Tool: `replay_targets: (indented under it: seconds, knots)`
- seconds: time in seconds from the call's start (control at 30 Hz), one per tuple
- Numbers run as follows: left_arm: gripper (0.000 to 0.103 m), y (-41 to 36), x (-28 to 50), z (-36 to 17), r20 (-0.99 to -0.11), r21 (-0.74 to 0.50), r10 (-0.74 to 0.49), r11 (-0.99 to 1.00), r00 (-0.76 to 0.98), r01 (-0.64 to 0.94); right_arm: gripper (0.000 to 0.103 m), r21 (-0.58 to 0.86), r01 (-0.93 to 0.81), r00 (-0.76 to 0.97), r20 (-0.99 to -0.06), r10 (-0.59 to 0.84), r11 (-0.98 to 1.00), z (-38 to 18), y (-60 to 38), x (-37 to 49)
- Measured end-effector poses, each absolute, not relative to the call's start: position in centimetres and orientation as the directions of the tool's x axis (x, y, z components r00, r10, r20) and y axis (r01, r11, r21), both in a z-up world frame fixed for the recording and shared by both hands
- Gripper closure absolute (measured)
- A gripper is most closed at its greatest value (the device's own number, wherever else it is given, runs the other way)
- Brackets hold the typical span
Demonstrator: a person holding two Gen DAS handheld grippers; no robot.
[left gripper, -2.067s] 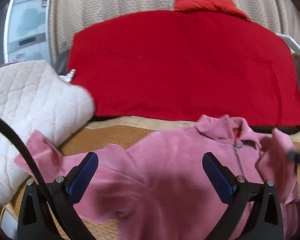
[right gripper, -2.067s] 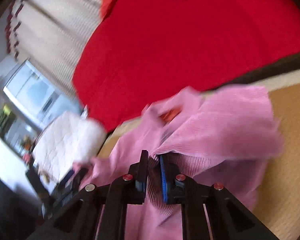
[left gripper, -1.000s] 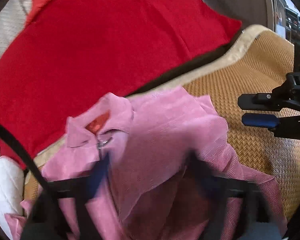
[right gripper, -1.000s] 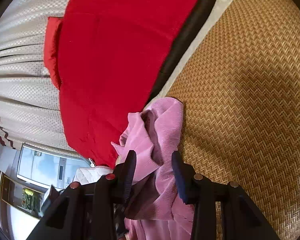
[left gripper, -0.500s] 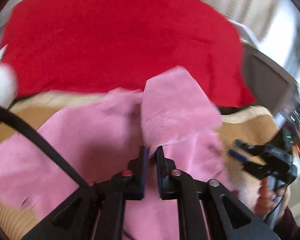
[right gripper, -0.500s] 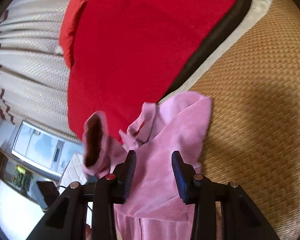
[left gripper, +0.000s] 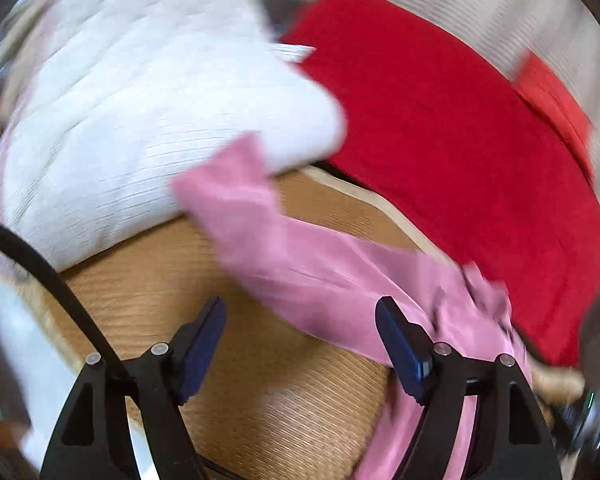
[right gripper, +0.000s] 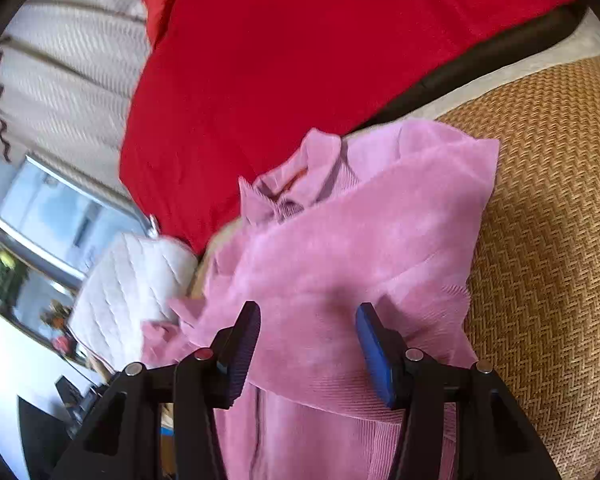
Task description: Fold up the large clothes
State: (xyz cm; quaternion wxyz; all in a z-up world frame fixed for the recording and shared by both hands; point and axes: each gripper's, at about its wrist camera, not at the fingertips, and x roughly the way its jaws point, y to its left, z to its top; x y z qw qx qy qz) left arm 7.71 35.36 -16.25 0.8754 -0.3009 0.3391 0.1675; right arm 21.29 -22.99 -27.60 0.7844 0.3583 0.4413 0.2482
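Woven straw matting (right gripper: 548, 240) is lying under a pink jacket (right gripper: 340, 248), beside a red blanket (right gripper: 300, 52). Both the left gripper (left gripper: 300, 344) and right gripper (right gripper: 306, 344) have just been opening, jaws spread, gripping nothing.

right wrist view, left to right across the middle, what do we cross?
window → white quilted pillow → pink jacket → woven mat
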Motion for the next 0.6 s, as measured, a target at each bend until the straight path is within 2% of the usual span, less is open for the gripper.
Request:
replay_targets:
  seconds: [0.1,0.4,0.6]
  knots:
    - [0.025,37.4,7.7,-17.9,-0.697,-0.472,0.100,0.682,0.710,-0.559,0.049,0.746,-0.080,0.469,-0.557,0.685,0.661,-28.4,-21.7,21.1]
    - [0.025,41.7,14.3,-21.5,-0.718,-0.432,0.203,0.620,0.666,-0.654,0.049,0.686,-0.126,0.467,-0.596,0.653,0.716,-29.0,-19.9,21.2]
    - [0.027,44.2,17.2,-24.4,-0.728,-0.498,0.145,0.561,0.670,-0.661,0.049,0.677,-0.150,0.467,-0.594,0.656,0.720,-29.2,-20.3,21.3]
